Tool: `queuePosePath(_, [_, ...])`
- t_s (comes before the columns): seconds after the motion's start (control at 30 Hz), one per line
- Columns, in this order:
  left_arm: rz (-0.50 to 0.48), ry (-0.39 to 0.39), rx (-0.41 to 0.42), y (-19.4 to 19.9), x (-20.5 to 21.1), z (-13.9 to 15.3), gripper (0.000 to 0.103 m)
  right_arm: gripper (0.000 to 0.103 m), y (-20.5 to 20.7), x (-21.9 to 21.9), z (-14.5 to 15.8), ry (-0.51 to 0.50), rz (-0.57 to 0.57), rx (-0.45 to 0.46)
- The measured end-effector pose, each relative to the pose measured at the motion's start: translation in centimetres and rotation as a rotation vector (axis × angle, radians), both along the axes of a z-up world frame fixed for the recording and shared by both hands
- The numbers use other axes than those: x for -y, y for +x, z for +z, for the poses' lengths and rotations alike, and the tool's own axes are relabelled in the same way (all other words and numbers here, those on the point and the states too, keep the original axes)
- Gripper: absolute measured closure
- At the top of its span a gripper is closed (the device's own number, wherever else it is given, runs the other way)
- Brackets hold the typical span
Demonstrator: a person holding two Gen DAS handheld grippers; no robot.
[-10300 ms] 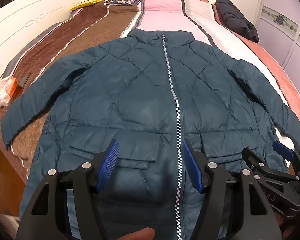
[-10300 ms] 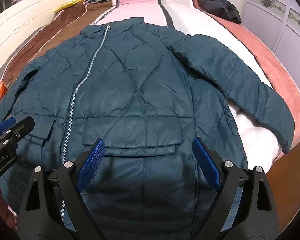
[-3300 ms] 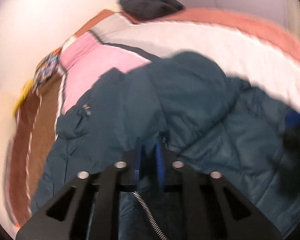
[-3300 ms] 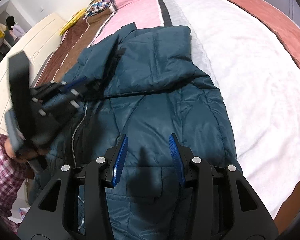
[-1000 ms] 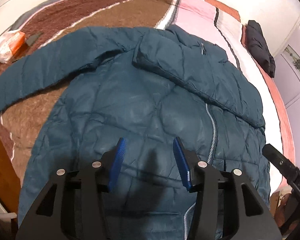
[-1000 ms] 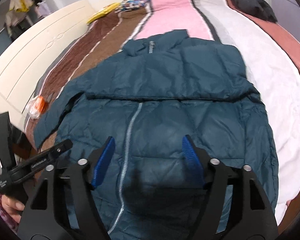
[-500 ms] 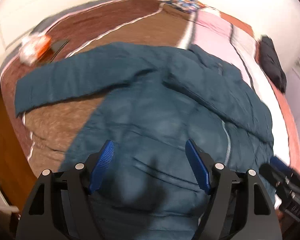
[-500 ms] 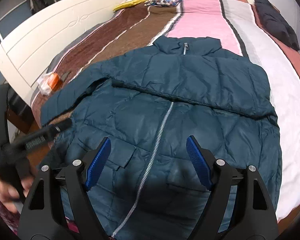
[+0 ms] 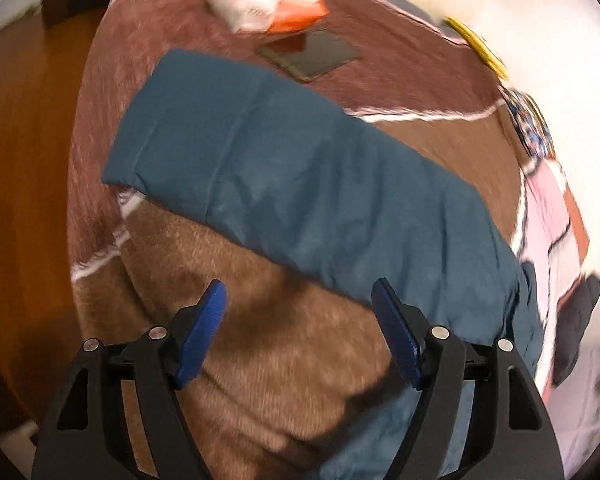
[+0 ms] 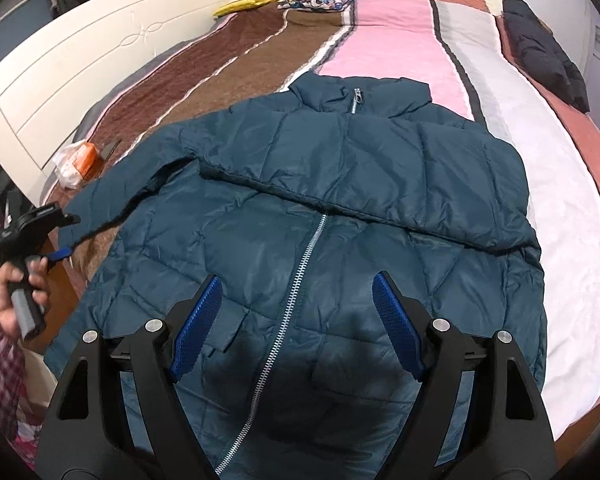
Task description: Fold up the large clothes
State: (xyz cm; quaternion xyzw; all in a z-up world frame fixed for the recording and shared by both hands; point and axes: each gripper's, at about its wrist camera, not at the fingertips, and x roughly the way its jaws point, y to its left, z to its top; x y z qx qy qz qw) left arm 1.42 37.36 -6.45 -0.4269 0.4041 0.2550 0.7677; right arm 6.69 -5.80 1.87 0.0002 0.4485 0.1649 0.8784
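Jacket: lies face up on the bed, zipped; one sleeve already folded across the chest, the other sleeve stretched out flat toward the bed's edge.
Left claw: wide open, empty, over the blanket just short of that sleeve.
Right claw: wide open, empty, above the zipper at the waist.
Handling: puffy, light, soft, probably slick shell; springs back, so press folds.
Hold: pinch the sleeve near its cuff.

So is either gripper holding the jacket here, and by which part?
Nothing is held. The left gripper is open above the outstretched sleeve; the right gripper is open over the jacket front.
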Motion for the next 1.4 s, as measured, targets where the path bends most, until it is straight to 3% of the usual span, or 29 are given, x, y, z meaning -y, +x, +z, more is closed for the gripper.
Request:
queuePosePath(0.17, [0.079, -0.106, 0.013, 1.5, -1.7, -2.7, 0.030, 0.026, 0.4, -0.3, -0.4, -0.010, 0.016, -0.010])
queuePosePath(0.37, [0.170, -0.141, 0.027, 2.5, -2.8, -3.5, 0.030, 0.026, 0.9, -0.2, -0.9, 0.001, 0.013, -0.024])
queuePosePath(0.47, [0.182, -0.094, -0.014, 2.8, -2.8, -3.2, 0.051, 0.026, 1.1, -0.2, -1.1, 0.008, 0.005, -0.032])
queuePosePath(0.57, [0.159, -0.019, -0.020, 2.6, -2.3, -2.1, 0.078, 0.026, 1.2, 0.2, -1.3, 0.015, -0.002, -0.039])
queuePosePath(0.6, [0.147, 0.007, -0.021, 2.6, -2.2, -1.7, 0.093, 0.026, 1.2, 0.2, -1.3, 0.019, -0.006, -0.041])
queuePosePath(0.8, [0.069, 0.196, 0.036, 2.2, -0.7, 3.1, 0.099, 0.026, 1.1, 1.7, -1.1, 0.042, -0.042, -0.030])
queuePosePath(1.0, [-0.135, 0.399, 0.195, 4.3, 4.7, 10.8, 0.100, 0.026, 1.4, 4.6, -0.4, 0.048, -0.126, 0.008])
queuePosePath(1.17, [-0.416, 0.539, 0.348, 6.4, 13.7, 16.3, 0.100, 0.026, 1.6, 7.9, 0.3, 0.057, -0.215, 0.033])
queuePosePath(1.23, [-0.533, 0.555, 0.387, 7.3, 17.6, 17.1, 0.100, 0.026, 1.6, 9.5, 0.5, 0.058, -0.257, 0.043])
queuePosePath(1.4, [-0.792, 0.508, 0.450, 9.1, 26.1, 16.6, 0.100, 0.026, 1.2, 13.0, 0.4, 0.073, -0.340, 0.045])
